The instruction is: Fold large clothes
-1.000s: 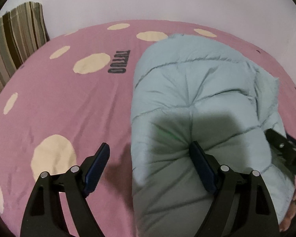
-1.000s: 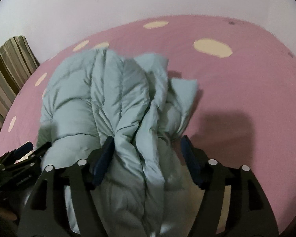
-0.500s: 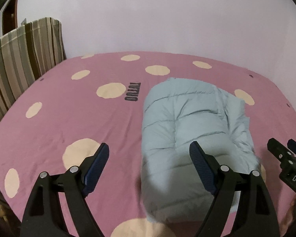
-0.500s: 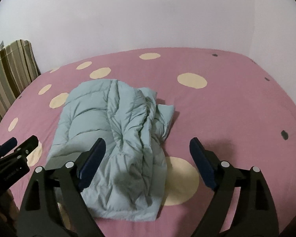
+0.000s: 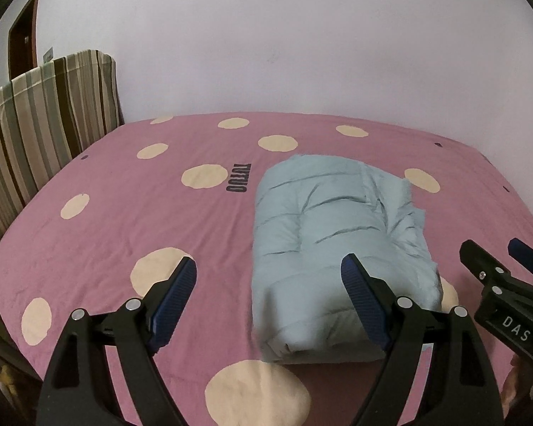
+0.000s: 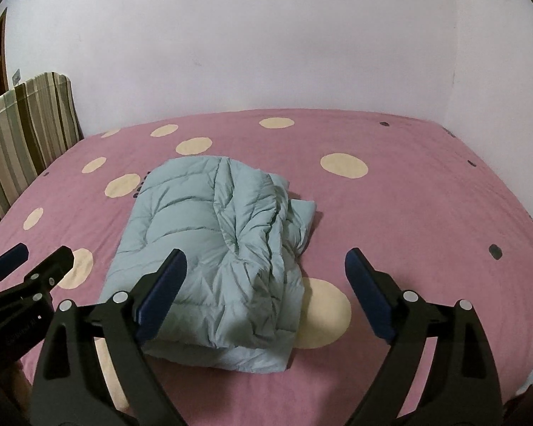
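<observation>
A pale blue quilted jacket [image 5: 337, 227] lies folded into a thick rectangular bundle on the pink bed. In the right wrist view its right side [image 6: 209, 227] is rumpled and the near edge shows stacked layers. My left gripper [image 5: 269, 262] hovers open above and short of the bundle's near left corner, with nothing between the pads. My right gripper [image 6: 265, 255] hangs over the near right part of the jacket; its jaws are opening and grip nothing. Each gripper shows in the other's view: the right [image 5: 497, 277], the left [image 6: 28, 266].
The bed's pink sheet [image 5: 124, 213] carries cream dots and dark lettering [image 5: 238, 178]. A striped upright cushion or headboard [image 5: 42, 113] stands at the left edge. A pale wall [image 5: 266, 53] runs behind the bed, with a brown door [image 5: 25, 32] at far left.
Both grippers have pulled back and up from the jacket, which was pressed close under them and now lies free on the bed. The right jaws have spread wider.
</observation>
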`<state>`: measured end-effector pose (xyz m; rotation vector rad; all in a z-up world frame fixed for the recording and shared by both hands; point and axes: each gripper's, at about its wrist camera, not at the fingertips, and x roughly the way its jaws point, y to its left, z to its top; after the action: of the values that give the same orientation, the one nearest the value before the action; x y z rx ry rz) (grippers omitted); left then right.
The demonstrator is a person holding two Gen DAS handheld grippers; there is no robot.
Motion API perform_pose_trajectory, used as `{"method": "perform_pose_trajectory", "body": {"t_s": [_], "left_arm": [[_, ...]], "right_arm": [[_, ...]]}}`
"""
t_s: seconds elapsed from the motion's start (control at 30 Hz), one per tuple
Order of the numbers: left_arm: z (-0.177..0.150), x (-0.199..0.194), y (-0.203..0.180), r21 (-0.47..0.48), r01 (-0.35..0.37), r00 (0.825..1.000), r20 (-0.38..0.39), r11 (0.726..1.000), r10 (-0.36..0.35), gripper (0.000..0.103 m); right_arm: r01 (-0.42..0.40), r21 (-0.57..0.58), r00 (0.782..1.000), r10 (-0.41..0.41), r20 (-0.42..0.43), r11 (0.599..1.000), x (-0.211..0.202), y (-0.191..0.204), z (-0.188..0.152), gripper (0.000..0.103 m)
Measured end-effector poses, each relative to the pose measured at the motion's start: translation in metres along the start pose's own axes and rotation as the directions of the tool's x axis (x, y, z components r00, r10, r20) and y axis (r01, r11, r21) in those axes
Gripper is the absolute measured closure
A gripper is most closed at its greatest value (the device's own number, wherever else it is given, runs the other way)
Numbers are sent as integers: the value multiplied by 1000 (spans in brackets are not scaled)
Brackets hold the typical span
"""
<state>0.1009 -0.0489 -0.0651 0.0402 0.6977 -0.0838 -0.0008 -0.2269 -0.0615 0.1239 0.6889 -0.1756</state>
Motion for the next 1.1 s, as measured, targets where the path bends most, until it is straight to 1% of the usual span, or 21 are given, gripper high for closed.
{"method": "perform_pose_trajectory", "body": {"t_s": [0.6,1.1], "left_arm": [[-4,-10,-1,2,0,1000,17,1000,0,21],[-3,-12,-2,-4,0,1000,17,1000,1,21]], "right_arm": [[0,-5,1000,0,18,1000,-10,12,-3,12],[3,-8,1000,-3,21,1000,-15,18,-4,12]]}}
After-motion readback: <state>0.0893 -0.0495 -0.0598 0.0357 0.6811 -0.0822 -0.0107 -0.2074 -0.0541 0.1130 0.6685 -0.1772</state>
